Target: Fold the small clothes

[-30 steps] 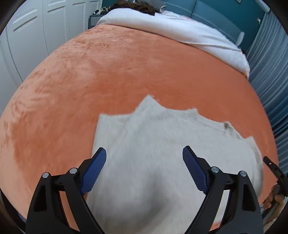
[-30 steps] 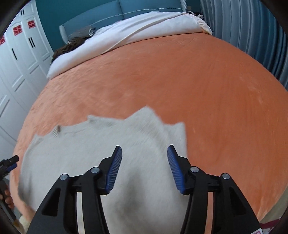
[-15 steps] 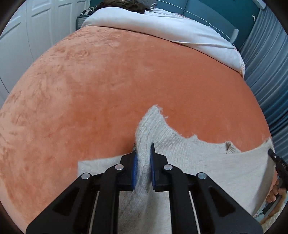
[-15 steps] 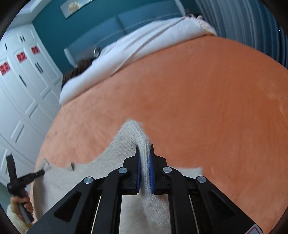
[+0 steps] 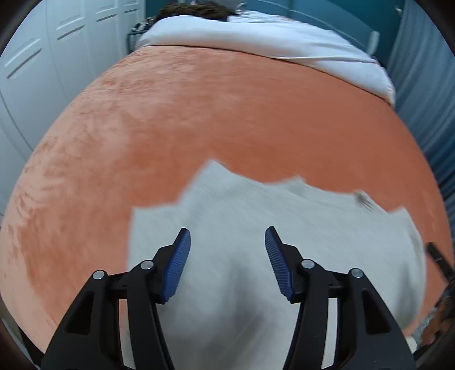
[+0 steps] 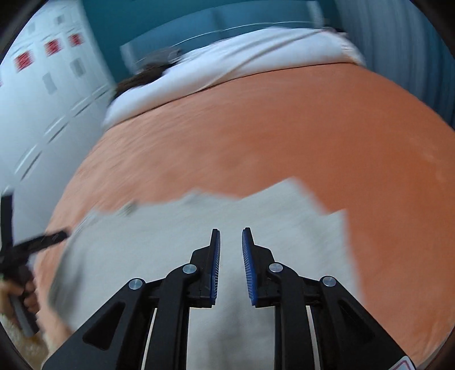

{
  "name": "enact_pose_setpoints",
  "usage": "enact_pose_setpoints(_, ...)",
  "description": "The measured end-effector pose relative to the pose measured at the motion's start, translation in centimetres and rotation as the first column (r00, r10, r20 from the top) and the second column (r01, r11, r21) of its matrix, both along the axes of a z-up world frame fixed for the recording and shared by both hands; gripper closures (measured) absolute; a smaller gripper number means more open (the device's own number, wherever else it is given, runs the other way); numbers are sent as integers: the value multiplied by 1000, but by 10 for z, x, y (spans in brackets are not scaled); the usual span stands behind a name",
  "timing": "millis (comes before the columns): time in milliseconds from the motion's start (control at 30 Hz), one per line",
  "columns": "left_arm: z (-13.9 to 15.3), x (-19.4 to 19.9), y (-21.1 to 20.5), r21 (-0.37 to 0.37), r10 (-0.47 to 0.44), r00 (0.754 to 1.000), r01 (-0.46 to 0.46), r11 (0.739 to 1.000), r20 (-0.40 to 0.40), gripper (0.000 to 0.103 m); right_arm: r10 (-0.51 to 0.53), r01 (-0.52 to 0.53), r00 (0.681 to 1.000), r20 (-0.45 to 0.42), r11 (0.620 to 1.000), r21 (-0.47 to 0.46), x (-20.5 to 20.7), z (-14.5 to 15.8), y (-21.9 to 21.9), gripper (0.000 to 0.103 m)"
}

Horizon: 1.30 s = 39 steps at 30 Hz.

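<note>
A small cream knitted garment (image 5: 256, 222) lies flat on the orange bedspread (image 5: 199, 113), near the bed's front edge. It also shows in the right wrist view (image 6: 170, 242). My left gripper (image 5: 227, 242) is open and empty above the garment's left half. My right gripper (image 6: 230, 242) is open by a narrow gap and empty above the garment's right half. The left gripper's black handle and the hand holding it show at the left edge of the right wrist view (image 6: 34, 242). Both views are blurred by motion.
A white duvet (image 5: 270, 39) lies across the far end of the bed. White wardrobe doors (image 5: 42, 71) stand to the left, blue curtains (image 5: 426, 85) to the right. A teal headboard (image 6: 227, 25) stands behind the bed.
Half a second ago both grippers were shut on the garment's raised shoulder parts. Both have let go and opened, and the garment lies flat again.
</note>
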<state>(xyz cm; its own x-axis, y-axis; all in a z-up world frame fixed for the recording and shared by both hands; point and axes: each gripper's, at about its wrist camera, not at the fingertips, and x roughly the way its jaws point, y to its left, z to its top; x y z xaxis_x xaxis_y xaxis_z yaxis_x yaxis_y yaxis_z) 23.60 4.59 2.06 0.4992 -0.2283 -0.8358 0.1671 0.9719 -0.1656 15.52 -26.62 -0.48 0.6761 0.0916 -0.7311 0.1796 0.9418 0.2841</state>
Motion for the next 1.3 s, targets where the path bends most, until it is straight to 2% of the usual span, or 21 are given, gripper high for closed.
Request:
enact_pose_setpoints(100, -16, -49, -34, 10, -72, 996, 73, 997, -60, 49, 148, -147, 987, -60, 989, 16, -14, -26, 73, 88)
enact_pose_setpoints(200, -49, -77, -53, 70, -84, 989, 93, 993, -121, 48, 165, -171, 968, -189, 985, -19, -20, -65, 100, 88)
enact_pose_setpoints(267, -54, -89, -55, 115, -83, 994, 91, 989, -74, 46, 149, -148, 975, -168, 989, 15, -31, -59, 96, 88)
enact_pose_setpoints(333, -46, -92, -48, 91, -69, 993, 78, 993, -92, 45, 129, -123, 981, -146, 991, 48, -44, -37, 80, 87)
enact_pose_setpoints(367, -42, -92, -39, 59, -53, 993, 59, 997, -104, 43, 101, -95, 987, -123, 994, 49, -50, -29, 69, 79)
enact_pose_setpoints(400, -37, -93, -26, 26, -18, 994, 21, 999, -110, 40, 65, -60, 992, -106, 997, 49, -62, -21, 56, 64)
enact_pose_setpoints(433, -32, -94, -12, 13, 18, 994, -17, 1000, -107, 37, 14, -9, 995, -100, 998, 55, -74, -16, 37, 57)
enact_pose_setpoints(533, -26, -108, 34, 6, 140, 986, -140, 990, -94, 26, -103, 117, 986, -130, 988, 105, -116, -30, -9, 54)
enact_pose_setpoints(633, -35, -121, 87, -104, 285, 949, -300, 948, -138, 22, -192, 232, 960, -206, 954, 191, -153, -59, -43, 51)
enact_pose_setpoints(733, -58, -122, 125, -225, 388, 888, -442, 869, -246, 21, -233, 310, 937, -259, 896, 318, -167, -85, -61, 51)
enact_pose_setpoints(767, -64, -118, 131, -269, 393, 878, -462, 845, -274, 21, -233, 314, 939, -253, 881, 355, -166, -89, -64, 51)
enact_pose_setpoints(800, -69, -113, 133, -321, 383, 874, -471, 822, -299, 21, -240, 319, 940, -241, 870, 376, -163, -92, -67, 50)
enact_pose_setpoints(833, -72, -109, 132, -349, 375, 875, -470, 810, -307, 20, -250, 324, 940, -233, 866, 382, -159, -94, -67, 49)
enact_pose_setpoints(900, -74, -98, 128, -371, 375, 876, -471, 800, -303, 20, -271, 338, 938, -214, 851, 402, -147, -93, -70, 47)
enact_pose_setpoints(967, -72, -86, 121, -376, 375, 882, -463, 803, -285, 27, -319, 381, 924, -212, 819, 429, -134, -91, -80, 47)
enact_pose_setpoints(1000, -71, -83, 116, -357, 378, 881, -463, 811, -284, 38, -335, 396, 918, -212, 799, 452, -128, -92, -83, 47)
enact_pose_setpoints(1033, -69, -81, 112, -346, 372, 883, -457, 820, -285, 57, -351, 416, 909, -225, 780, 468, -121, -93, -87, 51)
enact_pose_setpoints(1067, -68, -78, 112, -354, 348, 891, -438, 826, -290, 70, -357, 425, 905, -230, 776, 466, -114, -90, -87, 75)
enact_pose_setpoints(1100, -65, -77, 112, -365, 331, 895, -428, 827, -299, 75, -356, 424, 906, -230, 781, 458, -112, -88, -88, 85)
enact_pose_setpoints(1167, -50, -83, 118, -383, 322, 906, -411, 827, -276, 79, -350, 401, 916, -194, 798, 451, -113, -71, -88, 87)
enact_pose_setpoints(1300, -23, -108, 122, -385, 267, 929, -352, 853, -257, 82, -294, 320, 947, -126, 868, 379, -136, -29, -79, 89)
